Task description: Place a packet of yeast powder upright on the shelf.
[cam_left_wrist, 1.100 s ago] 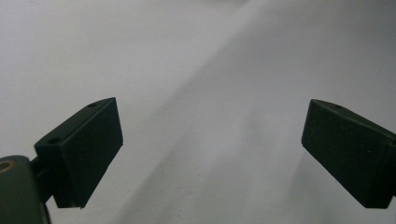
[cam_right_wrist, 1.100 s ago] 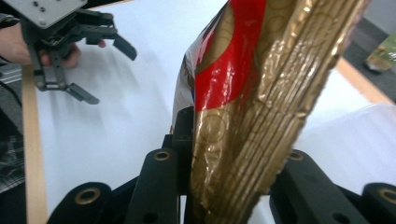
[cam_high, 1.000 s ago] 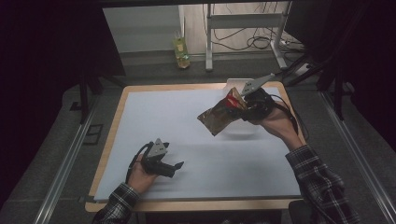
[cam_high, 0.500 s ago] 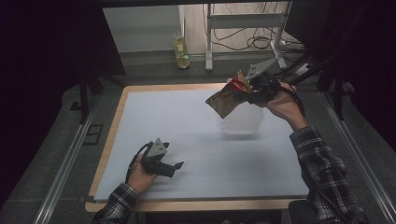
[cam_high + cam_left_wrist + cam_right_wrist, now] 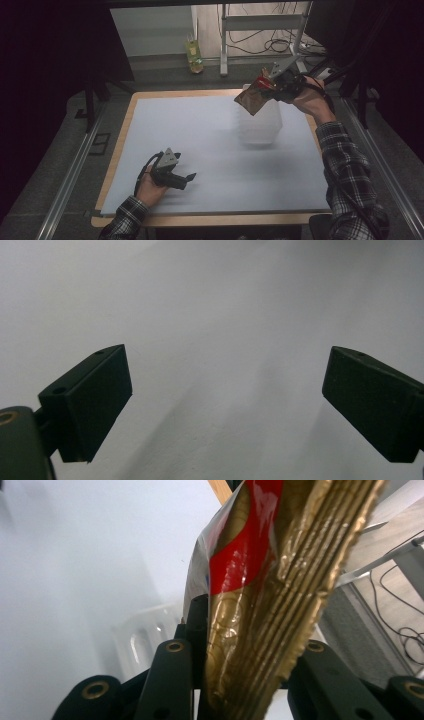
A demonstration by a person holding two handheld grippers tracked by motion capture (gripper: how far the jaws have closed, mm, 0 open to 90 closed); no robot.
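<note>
My right gripper (image 5: pixel 270 85) is clamped on a gold-and-red foil packet (image 5: pixel 252 97), its crimped edge pinched btwn the jaws, held just above the clear plastic container (image 5: pixel 260 125). My left gripper (image 5: pixel 186 179), jaws wide apart w/ nothing in them, rests on the white mat (image 5: pixel 200 130) well apart from that container.

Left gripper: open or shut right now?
Open. In the left gripper view the left gripper has its two black jaws far apart with bare white table surface between them, nothing held.

Dim surroundings, bright table, slight blur
</note>
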